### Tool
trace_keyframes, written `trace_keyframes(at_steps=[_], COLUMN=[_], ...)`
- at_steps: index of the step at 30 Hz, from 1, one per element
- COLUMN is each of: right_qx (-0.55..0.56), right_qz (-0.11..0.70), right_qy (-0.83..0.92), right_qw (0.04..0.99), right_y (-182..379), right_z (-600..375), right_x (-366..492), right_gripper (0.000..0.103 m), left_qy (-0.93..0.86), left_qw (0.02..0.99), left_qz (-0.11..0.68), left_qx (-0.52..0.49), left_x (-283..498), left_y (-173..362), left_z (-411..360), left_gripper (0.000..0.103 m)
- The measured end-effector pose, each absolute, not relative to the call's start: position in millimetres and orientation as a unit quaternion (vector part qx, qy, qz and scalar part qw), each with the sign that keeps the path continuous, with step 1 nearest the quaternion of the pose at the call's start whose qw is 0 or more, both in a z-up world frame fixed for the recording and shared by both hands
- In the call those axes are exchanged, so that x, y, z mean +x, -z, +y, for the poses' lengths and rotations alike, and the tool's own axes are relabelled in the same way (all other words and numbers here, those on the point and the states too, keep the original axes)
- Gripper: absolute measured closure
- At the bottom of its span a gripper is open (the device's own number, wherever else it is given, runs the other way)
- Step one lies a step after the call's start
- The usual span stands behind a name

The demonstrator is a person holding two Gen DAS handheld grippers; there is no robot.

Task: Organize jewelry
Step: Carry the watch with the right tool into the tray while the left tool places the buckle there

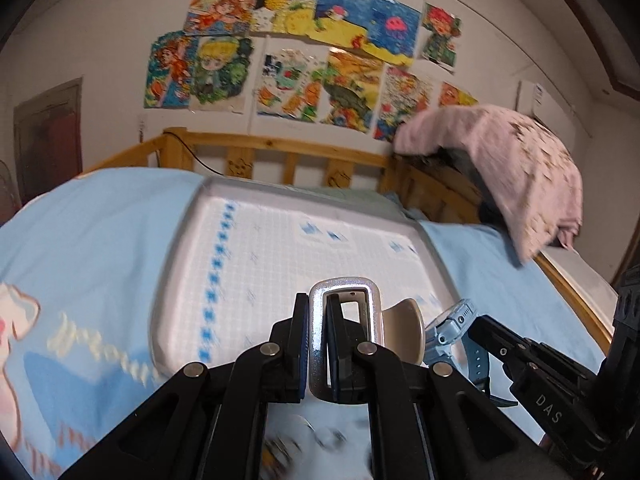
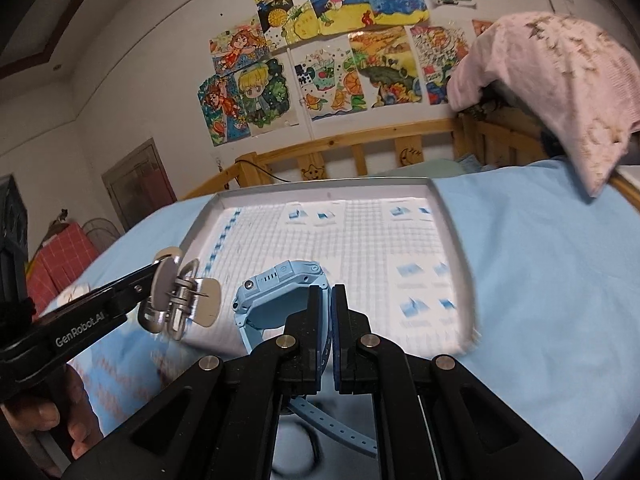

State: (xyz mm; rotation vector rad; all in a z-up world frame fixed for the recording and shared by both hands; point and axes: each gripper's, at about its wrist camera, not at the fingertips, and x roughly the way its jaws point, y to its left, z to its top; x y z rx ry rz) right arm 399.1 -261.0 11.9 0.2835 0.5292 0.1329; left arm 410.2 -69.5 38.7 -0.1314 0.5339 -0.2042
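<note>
- Far left: a dark wooden door in the white wall; in the right wrist view a red checked box stands beside the bed.
- Bed: light blue sheet, smooth cloth with a printed cartoon figure at its left edge. A slatted wooden rail runs behind it.
- Left gripper: pressed together on a silver metal buckle clasp, a rounded rectangular frame with beige oval tabs. The clasp is held above the near edge of the tray.
- Centre: shallow metal tray with raised rim, lined with white, blue-patterned grid paper, lying on the sheet.
- Right gripper: pinching the band of a light blue plastic watch. The watch case is over the tray's near part; its perforated strap hangs below the fingers.
- Wall above: colourful hand-drawn pictures, taped in overlapping rows.
- Right: a pink knitted cloth draped over a dark object at the rail corner, overhanging the sheet.
- Motion blur obscures fine detail on the tray's pattern.
</note>
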Motion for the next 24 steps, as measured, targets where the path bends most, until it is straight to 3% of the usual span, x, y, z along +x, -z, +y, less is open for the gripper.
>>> trace_keyframes(at_steps=[6, 18, 20, 22, 24], right_qx=[0.159, 0.157, 0.154, 0.152, 0.152], right_qz=[0.3, 0.322, 0.318, 0.305, 0.281], right_qy=[-0.076, -0.066, -0.063, -0.058, -0.049], right_qw=[0.937, 0.931, 0.933, 0.938, 0.946], right_y=[14.6, 35.5, 33.2, 28.0, 19.4], right_z=[-244.1, -230.8, -234.3, -237.9, -242.2], right_x=[454.6, 469.2, 465.2, 454.8, 439.4], right_gripper=[0.099, 0.095, 0.084, 0.059, 0.054], left_qy=[0.084, 0.071, 0.076, 0.079, 0.08], left_qw=[0.947, 0.922, 0.919, 0.919, 0.922], left_qz=[0.295, 0.367, 0.372, 0.369, 0.362], left_qx=[-0.093, -0.102, -0.11, -0.114, -0.11], left_x=[455.0, 475.7, 474.7, 469.3, 460.2], left_y=[-16.9, 28.9, 29.3, 25.5, 20.0], left_z=[-46.5, -44.9, -42.0, -41.5, -41.4], left_gripper=[0.095, 0.094, 0.092, 0.092, 0.087])
